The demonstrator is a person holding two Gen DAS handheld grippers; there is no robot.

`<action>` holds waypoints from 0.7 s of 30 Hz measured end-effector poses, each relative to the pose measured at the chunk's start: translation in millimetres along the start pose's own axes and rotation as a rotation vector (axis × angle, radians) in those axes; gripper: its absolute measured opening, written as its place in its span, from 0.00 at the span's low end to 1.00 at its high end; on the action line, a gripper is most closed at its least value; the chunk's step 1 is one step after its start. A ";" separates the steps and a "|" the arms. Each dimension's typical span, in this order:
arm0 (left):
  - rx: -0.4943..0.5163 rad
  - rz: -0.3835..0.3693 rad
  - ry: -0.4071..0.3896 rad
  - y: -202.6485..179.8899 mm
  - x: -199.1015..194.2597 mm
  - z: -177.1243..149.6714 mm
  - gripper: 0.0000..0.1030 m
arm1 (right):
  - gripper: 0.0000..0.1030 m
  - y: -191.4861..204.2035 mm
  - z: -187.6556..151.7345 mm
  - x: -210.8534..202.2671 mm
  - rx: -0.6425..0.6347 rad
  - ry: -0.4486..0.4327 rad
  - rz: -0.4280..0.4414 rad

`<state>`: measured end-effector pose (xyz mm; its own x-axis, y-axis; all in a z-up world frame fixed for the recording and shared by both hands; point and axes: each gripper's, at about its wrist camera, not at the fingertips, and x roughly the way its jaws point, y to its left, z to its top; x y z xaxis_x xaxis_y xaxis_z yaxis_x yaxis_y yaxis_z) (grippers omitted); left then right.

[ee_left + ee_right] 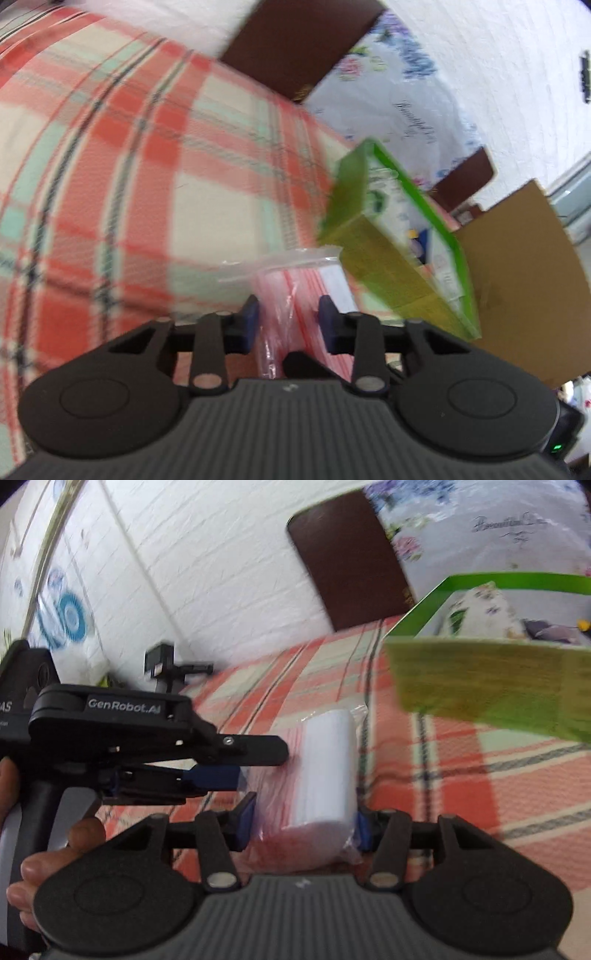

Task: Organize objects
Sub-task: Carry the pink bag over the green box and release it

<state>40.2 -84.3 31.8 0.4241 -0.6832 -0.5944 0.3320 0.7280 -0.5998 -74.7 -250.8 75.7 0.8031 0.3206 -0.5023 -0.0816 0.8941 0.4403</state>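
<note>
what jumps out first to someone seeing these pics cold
A clear plastic bag with red stripes and a white roll inside, gripped by both the right gripper and the left gripper. Just beyond, a green box sits on the red plaid blanket.

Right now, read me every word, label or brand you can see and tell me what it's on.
"GenRobot.AI": white lettering on the left gripper body, right wrist view.
"AS": end of a cut-off word at that view's left edge.
Cursive script on the floral fabric: too blurred to read.
Print on the green box: too blurred.
</note>
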 end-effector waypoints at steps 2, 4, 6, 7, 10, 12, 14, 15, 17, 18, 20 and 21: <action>0.047 -0.032 -0.015 -22.1 3.3 9.2 0.33 | 0.47 -6.3 9.1 -13.9 0.000 -0.071 -0.012; 0.120 -0.051 -0.033 -49.4 12.1 17.8 0.33 | 0.47 -11.6 19.9 -25.4 -0.012 -0.144 -0.046; 0.177 -0.077 -0.041 -75.6 25.4 26.0 0.33 | 0.47 -22.8 32.2 -36.5 -0.012 -0.213 -0.085; 0.197 -0.089 -0.037 -87.2 33.2 30.4 0.33 | 0.47 -30.8 37.7 -41.5 -0.009 -0.240 -0.102; 0.259 -0.116 -0.026 -119.5 56.7 40.8 0.33 | 0.47 -58.5 54.1 -53.3 0.001 -0.302 -0.153; 0.295 -0.126 -0.026 -138.3 75.5 45.5 0.33 | 0.47 -77.6 65.8 -61.2 0.015 -0.326 -0.186; 0.318 -0.134 -0.021 -153.3 94.8 50.4 0.33 | 0.47 -94.8 75.6 -64.1 0.021 -0.341 -0.220; 0.327 -0.137 -0.016 -159.2 103.2 52.7 0.33 | 0.47 -105.4 80.5 -64.5 0.023 -0.344 -0.238; 0.338 -0.138 -0.006 -167.5 121.9 58.1 0.33 | 0.47 -120.8 89.4 -61.1 0.030 -0.344 -0.270; 0.347 -0.135 -0.003 -170.1 130.6 60.8 0.33 | 0.48 -128.3 94.2 -57.3 0.035 -0.342 -0.289; 0.374 -0.111 0.001 -175.8 147.6 64.4 0.33 | 0.56 -144.8 103.7 -45.8 0.040 -0.317 -0.327; 0.388 -0.091 0.001 -176.5 155.9 66.0 0.33 | 0.62 -150.1 107.9 -37.8 0.034 -0.310 -0.360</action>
<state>103.3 -315.5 80.3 0.3777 -0.7455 -0.5491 0.6619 0.6321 -0.4029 -29.1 -430.8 108.9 0.9153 -0.1210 -0.3842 0.2496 0.9190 0.3051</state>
